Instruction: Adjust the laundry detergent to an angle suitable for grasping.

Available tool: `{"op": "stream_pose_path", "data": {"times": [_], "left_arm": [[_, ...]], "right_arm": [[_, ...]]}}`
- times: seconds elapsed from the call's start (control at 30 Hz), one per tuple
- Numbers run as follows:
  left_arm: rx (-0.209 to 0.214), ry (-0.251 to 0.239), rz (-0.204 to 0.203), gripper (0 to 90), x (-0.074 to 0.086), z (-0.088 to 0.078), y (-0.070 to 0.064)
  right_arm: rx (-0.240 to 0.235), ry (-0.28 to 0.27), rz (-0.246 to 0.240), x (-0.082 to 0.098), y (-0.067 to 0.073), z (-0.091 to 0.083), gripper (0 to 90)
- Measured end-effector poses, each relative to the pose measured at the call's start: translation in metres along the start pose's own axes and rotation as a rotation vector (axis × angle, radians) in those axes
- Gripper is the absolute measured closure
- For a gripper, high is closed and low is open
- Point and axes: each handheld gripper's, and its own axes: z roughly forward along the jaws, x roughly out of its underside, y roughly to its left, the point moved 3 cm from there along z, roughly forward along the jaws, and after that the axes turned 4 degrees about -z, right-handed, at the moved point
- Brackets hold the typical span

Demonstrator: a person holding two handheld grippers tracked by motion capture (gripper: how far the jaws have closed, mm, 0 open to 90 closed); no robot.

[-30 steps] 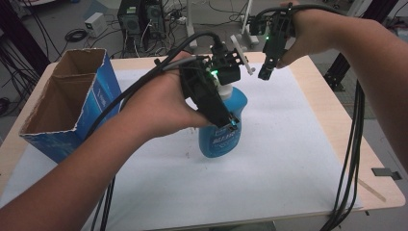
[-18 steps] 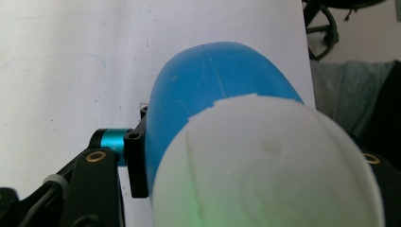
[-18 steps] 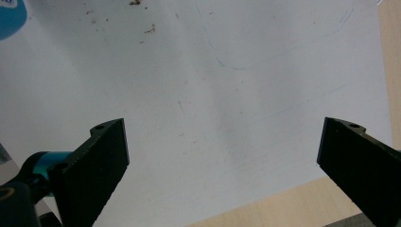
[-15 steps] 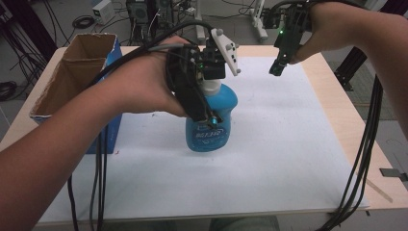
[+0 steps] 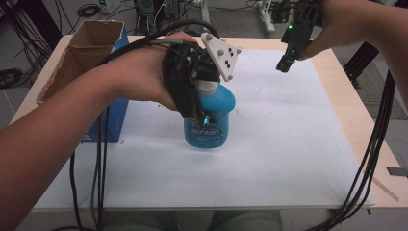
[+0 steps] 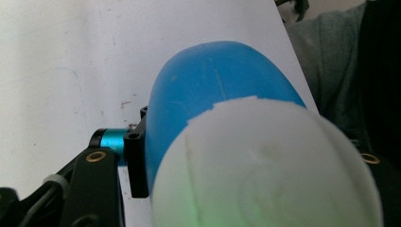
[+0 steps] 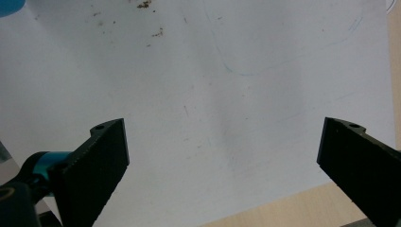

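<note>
High view shows the blue bottle (image 5: 209, 122) standing upright on the white sheet (image 5: 288, 159) that covers the table (image 5: 346, 120), near the middle and just right of the open cardboard box (image 5: 91, 53). It stands on its base, which looks like the reason for the grip from above: the left gripper (image 5: 199, 103) comes down over the white cap (image 5: 208, 86) and clamps the neck and shoulder, so the bottle can be carried or set down without tipping. The box sits at the left edge with its mouth up, a likely place for the bottle to go into or to have come out of; I cannot tell which.

Left gripper view looks straight down on the cap (image 6: 265, 165) and the blue shoulder (image 6: 213, 80), with a black jaw pressed against the bottle's side, so this tool is closed on the bottle.

Right gripper (image 5: 288, 53) hangs in the air over the far right of the sheet, well apart from the bottle. Right gripper view shows its two jaws spread wide with bare sheet (image 7: 222, 94) between them, holding and touching nothing, probably kept out of the way.
</note>
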Motion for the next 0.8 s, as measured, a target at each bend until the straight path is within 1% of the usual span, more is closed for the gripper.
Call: {"op": "stream_pose_path", "data": {"times": [0.1,0.2,0.23,0.33,0.4,0.43,0.53,0.67,0.8], "left_arm": [[0.019,0.009,0.035,37.8,0.003,0.003,0.000],[0.028,0.012,0.044,37.8,0.004,0.005,-0.001],[0.034,0.005,0.049,37.8,0.006,0.007,-0.001],[0.045,-0.003,0.057,37.8,0.010,0.010,-0.001],[0.047,-0.007,0.068,37.8,0.012,0.012,-0.001],[0.049,-0.008,0.081,37.8,0.014,0.013,-0.002],[0.056,-0.008,0.085,37.8,0.016,0.014,-0.002],[0.066,-0.005,0.085,37.8,0.020,0.016,-0.003],[0.063,-0.009,0.081,37.8,0.025,0.018,-0.004]], "right_arm": [[0.000,0.000,-0.001,0.000,0.000,0.000,2.0],[0.001,0.000,-0.009,0.001,0.000,0.001,2.0],[-0.002,-0.002,0.001,0.001,0.001,0.001,2.0],[-0.001,-0.004,-0.006,0.002,0.000,0.003,2.0],[-0.003,-0.003,0.002,0.002,0.001,0.003,2.0],[-0.004,-0.005,-0.002,0.002,0.001,0.004,2.0],[-0.005,0.000,0.004,0.002,0.001,0.004,2.0],[-0.007,-0.003,0.000,0.003,0.001,0.005,2.0],[-0.007,-0.003,0.003,0.003,0.001,0.006,2.0]]}}
